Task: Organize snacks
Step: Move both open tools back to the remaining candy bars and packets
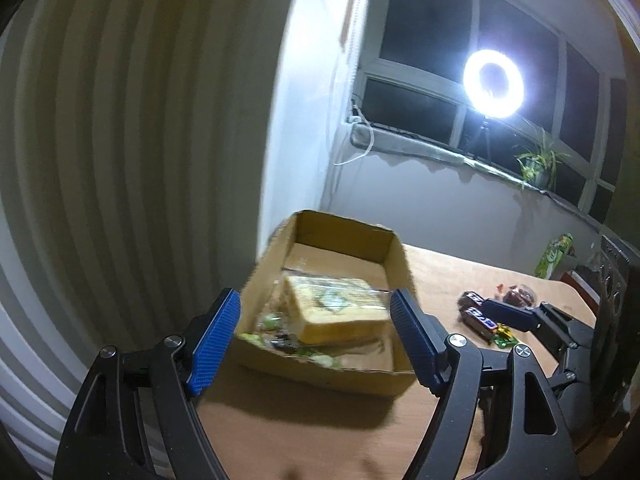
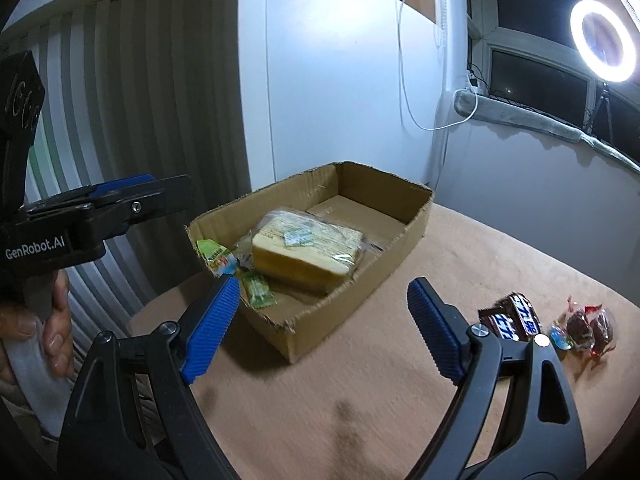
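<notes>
An open cardboard box [image 1: 356, 240] [image 2: 404, 244] stands on the tan table. In it lie a wrapped yellow sponge cake [image 1: 340, 312] [image 2: 304, 252] and small green snack packets [image 2: 258, 288] [image 1: 272, 322]. My left gripper [image 1: 316, 340] is open and empty, raised in front of the box; its side also shows in the right wrist view [image 2: 120, 196]. My right gripper [image 2: 324, 328] is open and empty, over the table just before the box's near corner. Two Snickers bars [image 2: 516, 316] [image 1: 478, 312] and red-wrapped candies [image 2: 588, 328] lie on the table to the right.
A green carton [image 1: 554, 258] stands at the table's far right by a dark appliance [image 1: 616, 280]. A ring light [image 1: 493, 81] and a potted plant [image 1: 536, 164] are on the windowsill. Vertical blinds hang to the left, a white wall behind the box.
</notes>
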Motion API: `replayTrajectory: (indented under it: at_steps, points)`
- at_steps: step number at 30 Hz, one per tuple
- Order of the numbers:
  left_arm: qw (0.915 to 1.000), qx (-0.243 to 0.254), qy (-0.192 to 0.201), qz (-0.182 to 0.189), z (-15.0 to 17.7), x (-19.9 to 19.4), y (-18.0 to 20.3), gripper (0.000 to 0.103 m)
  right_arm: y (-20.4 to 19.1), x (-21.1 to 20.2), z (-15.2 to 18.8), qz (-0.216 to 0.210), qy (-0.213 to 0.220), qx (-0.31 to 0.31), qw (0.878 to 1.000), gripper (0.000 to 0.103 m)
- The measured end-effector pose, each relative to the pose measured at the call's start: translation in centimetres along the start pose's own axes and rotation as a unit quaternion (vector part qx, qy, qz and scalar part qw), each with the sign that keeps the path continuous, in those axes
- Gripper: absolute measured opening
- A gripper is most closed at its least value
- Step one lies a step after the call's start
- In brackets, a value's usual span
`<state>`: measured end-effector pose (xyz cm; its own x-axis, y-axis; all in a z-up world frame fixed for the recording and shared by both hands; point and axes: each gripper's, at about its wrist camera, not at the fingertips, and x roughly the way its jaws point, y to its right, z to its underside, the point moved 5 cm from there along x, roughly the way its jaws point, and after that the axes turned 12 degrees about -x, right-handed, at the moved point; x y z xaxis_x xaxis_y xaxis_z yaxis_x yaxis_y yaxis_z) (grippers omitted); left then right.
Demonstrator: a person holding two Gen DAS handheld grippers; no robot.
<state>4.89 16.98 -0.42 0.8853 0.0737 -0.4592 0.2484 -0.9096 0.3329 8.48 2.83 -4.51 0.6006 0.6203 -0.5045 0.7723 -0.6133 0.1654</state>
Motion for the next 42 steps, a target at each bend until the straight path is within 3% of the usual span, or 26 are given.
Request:
replayTrajectory:
  at_steps: [14, 23, 29, 34, 38, 42]
  points:
    - [0.9962, 0.058, -0.044, 0.047, 3.5, 2.0, 7.9, 0.077, 6.4, -3.1, 5.3, 0.046, -0.026, 0.038, 0.998, 0.088]
    - [0.9872, 0.096, -0.095, 0.086, 6.9, 4.6, 13.1, 0.077, 13.4, -5.4, 10.6, 0.107, -0.071, 0.081, 0.988, 0.088]
    - [0.9809, 0.108, -0.127, 0.100, 8.9, 6.2, 15.6, 0.077, 16.3, -6.2, 13.2, 0.124, -0.105, 0.090, 0.983, 0.088]
    - [0.9676, 0.146, -0.161, 0.129, 11.0, 7.9, 18.2, 0.077, 17.8, -6.0, 14.2, 0.100, -0.122, 0.093, 0.983, 0.088]
    - [0.9494, 0.157, -0.212, 0.171, 12.7, 9.5, 19.4, 0.077, 18.4, -5.2, 14.6, 0.078, -0.142, 0.081, 0.984, 0.088]
    - [0.9374, 0.192, -0.233, 0.173, 13.8, 10.5, 19.7, 0.077, 18.3, -4.2, 14.5, 0.056, -0.154, 0.069, 0.984, 0.079]
